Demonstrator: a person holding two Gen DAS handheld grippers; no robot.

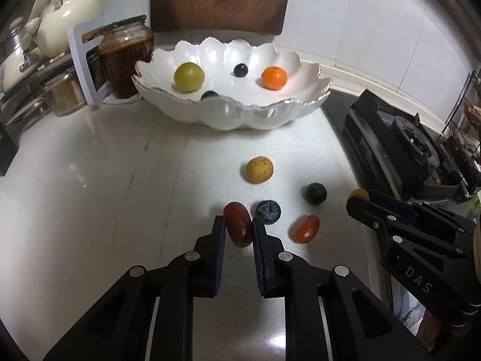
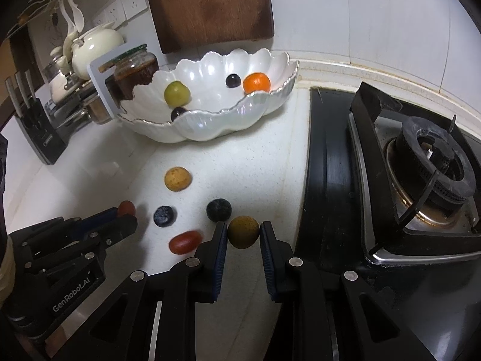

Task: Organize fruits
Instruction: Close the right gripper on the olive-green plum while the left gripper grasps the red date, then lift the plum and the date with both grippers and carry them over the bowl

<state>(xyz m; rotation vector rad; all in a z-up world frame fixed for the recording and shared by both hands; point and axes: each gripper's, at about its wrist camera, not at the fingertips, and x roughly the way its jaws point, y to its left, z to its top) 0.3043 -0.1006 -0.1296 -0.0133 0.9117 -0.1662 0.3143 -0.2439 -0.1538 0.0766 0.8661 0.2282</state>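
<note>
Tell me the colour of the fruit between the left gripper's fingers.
Dark red fruit; clearest in the left wrist view.

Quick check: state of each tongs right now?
Left tongs: closed on the dark red oblong grape.
Right tongs: closed on the brownish-yellow round fruit.

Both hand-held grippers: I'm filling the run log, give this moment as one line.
left hand-held gripper: shut on red grape | right hand-held gripper: shut on brown fruit | bowl: four fruits

Left tool (image 1: pixel 239 225) gripping red grape (image 1: pixel 238 224), bowl (image 1: pixel 240 111) behind
</note>
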